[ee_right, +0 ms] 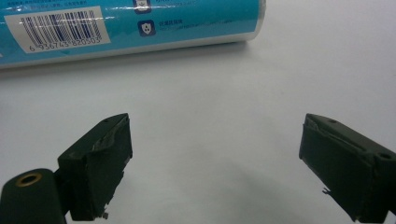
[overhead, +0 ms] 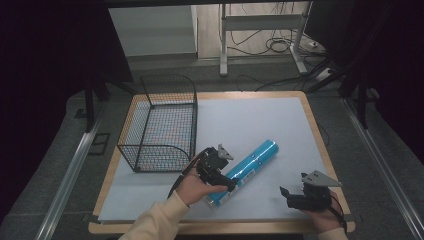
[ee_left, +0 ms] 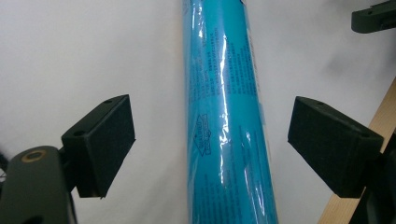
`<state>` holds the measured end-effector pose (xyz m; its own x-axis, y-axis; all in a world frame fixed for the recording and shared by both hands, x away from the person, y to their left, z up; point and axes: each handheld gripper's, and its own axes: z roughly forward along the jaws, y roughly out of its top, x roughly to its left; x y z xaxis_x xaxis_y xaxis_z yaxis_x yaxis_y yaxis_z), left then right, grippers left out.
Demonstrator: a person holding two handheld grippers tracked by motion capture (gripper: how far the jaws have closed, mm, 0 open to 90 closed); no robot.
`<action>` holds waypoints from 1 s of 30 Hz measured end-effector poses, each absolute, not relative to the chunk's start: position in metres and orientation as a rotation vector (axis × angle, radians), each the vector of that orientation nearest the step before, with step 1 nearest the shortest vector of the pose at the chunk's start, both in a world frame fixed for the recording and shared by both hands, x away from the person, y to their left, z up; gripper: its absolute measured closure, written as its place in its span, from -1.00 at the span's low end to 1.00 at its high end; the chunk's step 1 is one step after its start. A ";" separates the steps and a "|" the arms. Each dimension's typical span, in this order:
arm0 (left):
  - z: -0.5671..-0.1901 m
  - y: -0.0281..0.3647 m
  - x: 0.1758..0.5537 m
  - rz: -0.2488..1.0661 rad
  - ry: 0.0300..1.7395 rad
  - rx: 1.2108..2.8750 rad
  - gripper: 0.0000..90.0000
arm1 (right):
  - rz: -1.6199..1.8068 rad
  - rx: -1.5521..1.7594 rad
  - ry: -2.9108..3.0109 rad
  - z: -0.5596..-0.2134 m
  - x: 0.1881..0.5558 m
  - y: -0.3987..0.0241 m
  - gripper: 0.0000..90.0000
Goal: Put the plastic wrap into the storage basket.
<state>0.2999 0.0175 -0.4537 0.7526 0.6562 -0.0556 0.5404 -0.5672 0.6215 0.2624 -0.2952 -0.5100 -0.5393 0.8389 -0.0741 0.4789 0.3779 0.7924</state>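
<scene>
A long blue plastic-wrapped roll point(overhead: 251, 166) lies slantwise on the white mat point(overhead: 240, 117), its near end toward the person. My left gripper point(overhead: 226, 186) hovers over that near end, held in a hand with a cream sleeve. In the left gripper view the roll point(ee_left: 224, 116) runs up between the two black pads point(ee_left: 105, 140), with a gap on each side, so the left gripper point(ee_left: 210, 119) is open. My right gripper point(overhead: 287, 197) rests near the front right of the mat, to the right of the roll. It point(ee_right: 215, 135) is open over bare mat, and the roll's barcode end point(ee_right: 140, 23) lies beyond it.
A black wire basket point(overhead: 145, 150) stands on the left part of the table, its right wall close to the left hand. The wooden table edge point(overhead: 320, 150) frames the mat. Beyond the table are a desk frame and cables on the floor point(overhead: 270, 45).
</scene>
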 end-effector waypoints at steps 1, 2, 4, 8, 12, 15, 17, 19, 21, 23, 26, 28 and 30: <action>-0.454 0.015 0.301 0.237 0.891 2.323 -0.67 | 1.019 1.134 2.172 -0.510 0.262 -0.295 -0.78; -0.454 0.014 0.301 0.235 0.892 2.323 -0.68 | 1.018 1.133 2.172 -0.510 0.263 -0.295 -0.78; -0.455 0.010 0.303 0.233 0.889 2.332 -0.68 | 1.020 1.132 2.170 -0.510 0.263 -0.296 -0.78; -0.457 0.003 0.306 0.227 0.887 2.343 -0.68 | 1.019 1.135 2.168 -0.510 0.262 -0.296 -0.78; -0.458 -0.001 0.309 0.224 0.883 2.354 -0.68 | 1.015 1.136 2.169 -0.510 0.263 -0.296 -0.78; -0.459 -0.009 0.313 0.215 0.875 2.375 -0.68 | 1.012 1.135 2.171 -0.511 0.263 -0.296 -0.78; -0.460 -0.012 0.315 0.211 0.875 2.382 -0.68 | 1.011 1.135 2.171 -0.511 0.263 -0.296 -0.78; -0.462 -0.015 0.317 0.204 0.877 2.389 -0.69 | 1.010 1.137 2.170 -0.511 0.263 -0.296 -0.78; -0.463 -0.018 0.320 0.194 0.876 2.395 -0.69 | 1.009 1.139 2.169 -0.511 0.263 -0.296 -0.78; -0.465 -0.021 0.322 0.187 0.880 2.400 -0.69 | 1.008 1.139 2.170 -0.511 0.263 -0.296 -0.77; -0.468 -0.025 0.326 0.177 0.884 2.419 -0.69 | 1.008 1.137 2.172 -0.511 0.263 -0.296 -0.78; -0.470 -0.029 0.330 0.172 0.887 2.433 -0.70 | 1.007 1.137 2.172 -0.511 0.263 -0.296 -0.77; -0.471 -0.033 0.333 0.161 0.886 2.453 -0.70 | 1.007 1.138 2.172 -0.511 0.263 -0.296 -0.77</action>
<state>0.3333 -0.0329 -0.4715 0.7786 0.6244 -0.0632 0.5621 -0.6491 0.5125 0.2632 -0.2962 -0.5112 -0.5350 0.8411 -0.0798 0.4828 0.3819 0.7881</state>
